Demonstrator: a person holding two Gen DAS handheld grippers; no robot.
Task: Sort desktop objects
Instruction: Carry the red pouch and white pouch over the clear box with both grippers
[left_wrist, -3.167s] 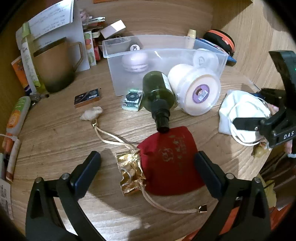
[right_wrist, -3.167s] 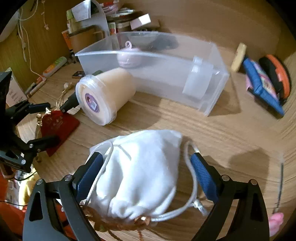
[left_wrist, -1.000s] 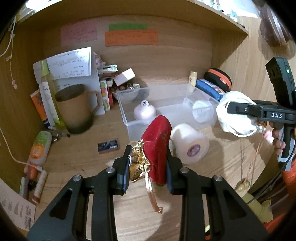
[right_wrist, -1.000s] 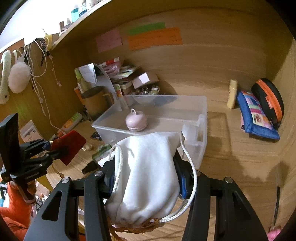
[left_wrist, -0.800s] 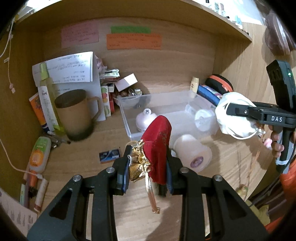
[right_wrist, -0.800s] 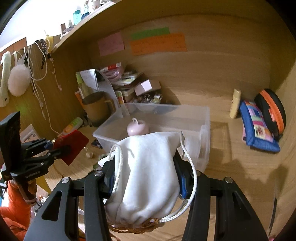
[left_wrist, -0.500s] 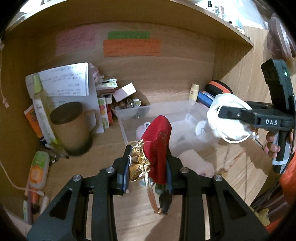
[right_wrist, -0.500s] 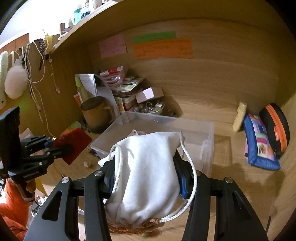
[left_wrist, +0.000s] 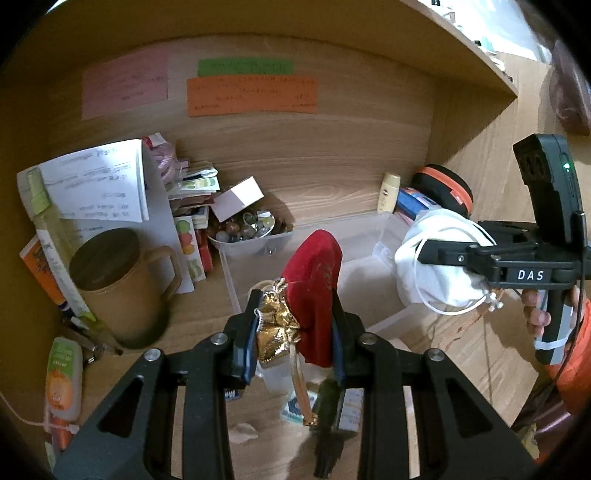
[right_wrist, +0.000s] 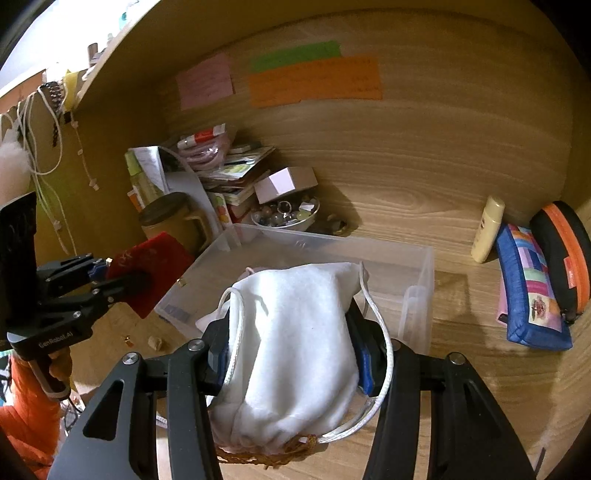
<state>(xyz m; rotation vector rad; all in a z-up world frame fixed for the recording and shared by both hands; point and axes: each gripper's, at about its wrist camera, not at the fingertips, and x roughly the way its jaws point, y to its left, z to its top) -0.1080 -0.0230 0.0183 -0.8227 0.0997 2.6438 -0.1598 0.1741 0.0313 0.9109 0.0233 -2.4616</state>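
Left gripper (left_wrist: 295, 317) held clear of the desk (left_wrist: 461, 354), jaws clamped on a red pouch (left_wrist: 314, 280). Pouch stood upright between the pads, its gold neck (left_wrist: 275, 328) bunched against the left pad, a gold cord (left_wrist: 301, 384) hanging down from it. Seen from the right wrist, the same pouch (right_wrist: 147, 273) sat beside the left end of the clear bin (right_wrist: 417, 291).

Right gripper (right_wrist: 291, 347) also off the desk, jaws clamped on a white pouch (right_wrist: 295, 350). White cord (right_wrist: 382, 350) looped out past the right pad; a brownish braided cord (right_wrist: 266, 458) trailed from the bottom. In the left wrist view this pouch (left_wrist: 432, 269) hung over the right end of the bin (left_wrist: 362, 240). A hand (left_wrist: 535, 314) gripped the right tool's handle, orange sleeve (left_wrist: 576, 369) below it.

Bin open-topped on the desk, its inside mostly hidden behind both pouches; contents could not be told.

Around it: brown mug (left_wrist: 118, 284) to the left, a bowl of beads (right_wrist: 284, 216) touching the bin's back wall, a small box (right_wrist: 286, 182) tilted above the bowl, stacked papers and packets behind. Pale bottle (right_wrist: 487, 229), blue patchwork case (right_wrist: 532, 291) and black-orange case (right_wrist: 565, 254) stood along the right wall. Pink, green and orange notes (right_wrist: 314, 74) stuck on the back panel. An orange tube (left_wrist: 62, 376) lay at the desk's left edge.
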